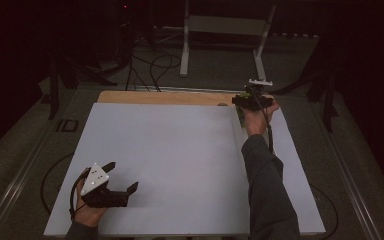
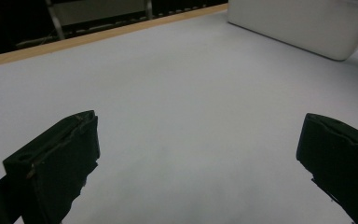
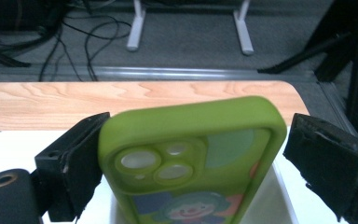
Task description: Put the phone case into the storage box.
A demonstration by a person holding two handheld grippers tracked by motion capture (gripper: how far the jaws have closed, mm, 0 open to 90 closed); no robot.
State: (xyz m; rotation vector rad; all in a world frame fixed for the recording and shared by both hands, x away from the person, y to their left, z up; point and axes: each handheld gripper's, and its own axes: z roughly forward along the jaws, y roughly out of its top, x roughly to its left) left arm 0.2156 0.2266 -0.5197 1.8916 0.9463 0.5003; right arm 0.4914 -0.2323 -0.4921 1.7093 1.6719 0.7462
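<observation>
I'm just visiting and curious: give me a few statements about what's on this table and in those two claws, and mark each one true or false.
1. A green phone case sits between the right gripper jaws. True.
2. The left gripper grips a cup. False: its jaws are open, with nothing between them.
3. The green phone case bears a cartoon clown. True.
4. The white board covers the wooden table entirely. False: a wood strip shows at the far edge.
5. A white bin stands on the board. True.

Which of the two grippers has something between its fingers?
The right gripper: a green phone case stands between its fingers above the white bin. The left gripper is open over the bare white board.
</observation>
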